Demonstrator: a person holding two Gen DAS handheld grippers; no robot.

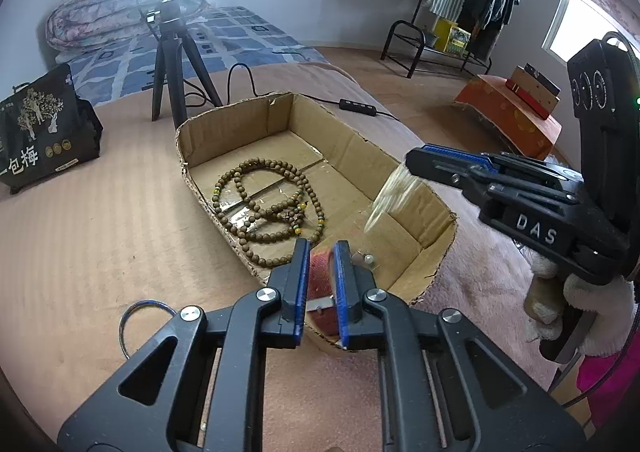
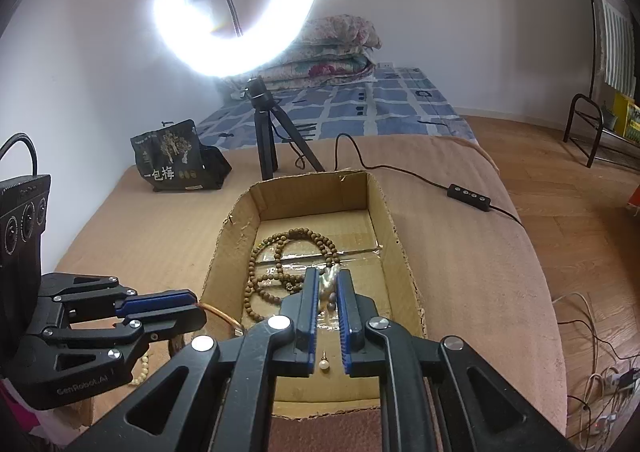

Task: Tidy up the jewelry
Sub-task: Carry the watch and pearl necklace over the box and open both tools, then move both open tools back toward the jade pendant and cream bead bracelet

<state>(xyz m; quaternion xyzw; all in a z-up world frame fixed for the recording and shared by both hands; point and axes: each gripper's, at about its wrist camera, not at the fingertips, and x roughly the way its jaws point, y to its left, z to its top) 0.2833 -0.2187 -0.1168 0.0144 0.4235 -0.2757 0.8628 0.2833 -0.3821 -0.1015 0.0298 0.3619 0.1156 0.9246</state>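
An open cardboard box (image 1: 360,156) (image 2: 384,236) lies on the bed. In it are a long wooden bead necklace (image 1: 264,208) (image 2: 280,268) and a small pearl stud (image 1: 369,259) (image 2: 324,364). My left gripper (image 1: 322,252) (image 2: 198,308) hangs over the box's near corner, shut on a reddish copper bangle (image 1: 320,272) (image 2: 220,316) that fills the gap between its pads. My right gripper (image 2: 329,278) (image 1: 408,162) is above the box, its pads slightly apart. A pale shiny bracelet (image 2: 329,288) (image 1: 386,196) sits loosely between them and shows as a blurred streak below the tips.
A ring light on a black tripod (image 1: 168,64) (image 2: 266,132) stands behind the box, and its cable switch (image 1: 358,108) (image 2: 470,196) lies to the right. A black bag (image 1: 40,132) (image 2: 176,160) sits left. A metal ring (image 1: 136,316) and cream beads (image 2: 142,368) lie on the blanket.
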